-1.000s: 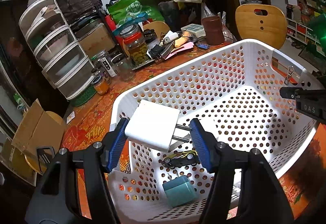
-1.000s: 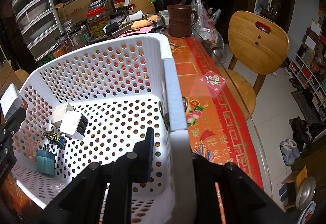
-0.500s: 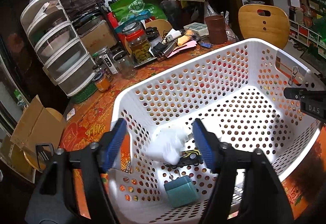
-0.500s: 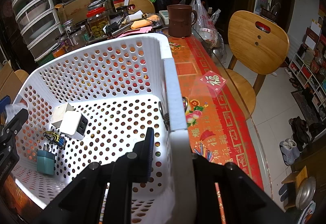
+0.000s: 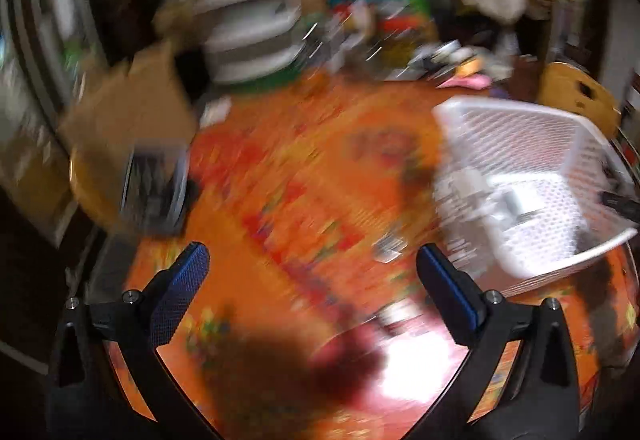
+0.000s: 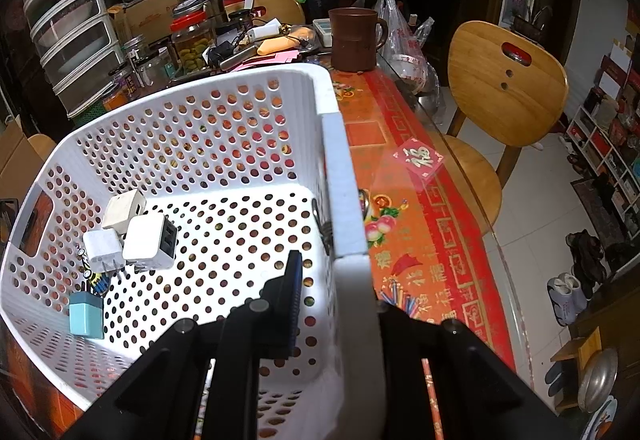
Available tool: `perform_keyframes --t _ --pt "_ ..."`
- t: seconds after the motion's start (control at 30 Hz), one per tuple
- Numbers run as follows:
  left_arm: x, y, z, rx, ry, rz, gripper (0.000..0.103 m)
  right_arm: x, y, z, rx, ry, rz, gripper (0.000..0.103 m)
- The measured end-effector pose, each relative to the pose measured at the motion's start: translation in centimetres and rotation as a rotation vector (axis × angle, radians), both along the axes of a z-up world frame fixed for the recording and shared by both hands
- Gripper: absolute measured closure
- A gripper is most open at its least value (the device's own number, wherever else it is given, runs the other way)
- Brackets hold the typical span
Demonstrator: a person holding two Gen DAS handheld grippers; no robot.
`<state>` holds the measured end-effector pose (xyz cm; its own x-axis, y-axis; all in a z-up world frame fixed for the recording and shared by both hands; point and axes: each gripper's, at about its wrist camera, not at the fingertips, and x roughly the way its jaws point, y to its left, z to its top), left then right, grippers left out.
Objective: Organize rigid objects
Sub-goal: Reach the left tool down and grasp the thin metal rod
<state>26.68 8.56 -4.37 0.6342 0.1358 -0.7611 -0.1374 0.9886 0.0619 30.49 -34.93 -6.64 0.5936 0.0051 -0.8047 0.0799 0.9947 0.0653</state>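
Observation:
The white perforated basket [image 6: 256, 112] stands on the red patterned table. In it lie three white chargers [image 6: 148, 242], a teal charger [image 6: 86, 314] and a small dark toy car [image 6: 94, 280]. My right gripper [image 6: 340, 300] is shut on the basket's near side wall. My left gripper [image 5: 312, 268] is open and empty above the bare tablecloth, left of the basket [image 5: 560, 144]; that view is heavily blurred. A small grey object [image 5: 390, 252] lies on the cloth near the right fingertip.
A brown mug [image 6: 354, 40], jars [image 6: 190, 40], a stack of plastic drawers [image 6: 68, 28] and clutter fill the table's far end. A wooden chair [image 6: 506, 88] stands to the right. A cardboard box [image 5: 128, 112] and a dark item [image 5: 154, 192] sit at the table's left edge.
My left gripper let go of the white charger, which dropped into the basket beside the other two. The gripper then swung fast to the left, away from the basket. The right gripper has not moved.

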Motion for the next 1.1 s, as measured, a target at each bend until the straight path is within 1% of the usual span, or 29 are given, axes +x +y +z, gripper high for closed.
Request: perform_keyframes --t 0.07,0.1,0.13,0.17,0.23,0.4,0.43,0.47,0.5,0.53,0.57,0.6,0.63,0.67,0.7,0.73,0.87,0.97,1.1 --pt "0.4 2.6 -2.7 -0.103 0.071 0.026 0.005 0.0 0.0 0.0 0.0 -0.002 0.001 0.089" --pt "0.7 3.3 -4.1 -0.136 0.1 0.035 0.007 -0.1 -0.1 0.0 0.001 -0.002 0.0 0.089" --pt "1.0 3.6 -5.3 -0.157 0.125 0.045 0.011 0.0 0.0 0.0 0.0 -0.001 0.0 0.089" --pt "1.3 3.6 -5.9 -0.167 0.138 0.049 0.014 -0.1 0.0 0.0 -0.001 -0.001 0.0 0.089" --pt "2.3 3.3 -7.7 -0.195 0.18 0.053 0.017 -0.1 -0.1 0.0 -0.004 0.0 0.002 0.089" --pt "4.1 2.3 -10.4 -0.216 0.241 0.083 0.036 -0.2 -0.2 -0.1 -0.002 0.001 0.004 0.089" --pt "4.3 2.1 -10.7 -0.205 0.246 0.092 0.04 -0.2 -0.2 -0.1 -0.003 0.001 0.004 0.089" --pt "4.5 1.7 -10.7 -0.185 0.241 0.101 0.049 -0.2 -0.2 -0.1 -0.004 0.001 0.004 0.089" --pt "4.6 1.4 -10.6 -0.168 0.24 0.112 0.054 -0.2 -0.2 -0.1 -0.003 0.0 0.005 0.089" --pt "4.7 1.2 -10.7 -0.167 0.238 0.116 0.067 -0.1 -0.2 -0.1 -0.003 0.0 0.006 0.089" --pt "4.7 1.1 -10.5 -0.176 0.234 0.12 0.084 -0.1 -0.2 -0.1 -0.003 0.0 0.005 0.089" --pt "4.7 1.0 -10.2 -0.2 0.231 0.112 0.092 -0.1 -0.2 -0.1 -0.003 0.0 0.005 0.089" --pt "4.7 1.1 -10.2 -0.219 0.229 0.104 0.097 -0.1 -0.2 -0.1 -0.002 0.0 0.004 0.089" --pt "4.7 0.9 -10.1 -0.221 0.225 0.094 0.098 -0.1 -0.2 -0.1 -0.002 0.001 0.004 0.089" --pt "4.7 0.4 -10.1 -0.191 0.219 0.082 0.098 -0.1 -0.2 -0.1 -0.003 0.001 0.005 0.089" --pt "4.6 0.1 -10.0 -0.179 0.206 0.071 0.098 -0.1 -0.2 -0.1 -0.003 0.001 0.005 0.089" --pt "3.9 0.3 -9.0 -0.165 0.158 0.058 0.098 -0.1 -0.2 -0.1 -0.005 0.002 0.005 0.089" --pt "3.5 0.1 -7.1 -0.142 0.121 0.059 0.098 -0.2 -0.2 -0.1 -0.004 0.001 0.005 0.089" --pt "3.0 -0.1 -4.6 -0.082 0.071 0.079 0.098 -0.1 -0.2 -0.1 -0.004 0.001 0.005 0.089"
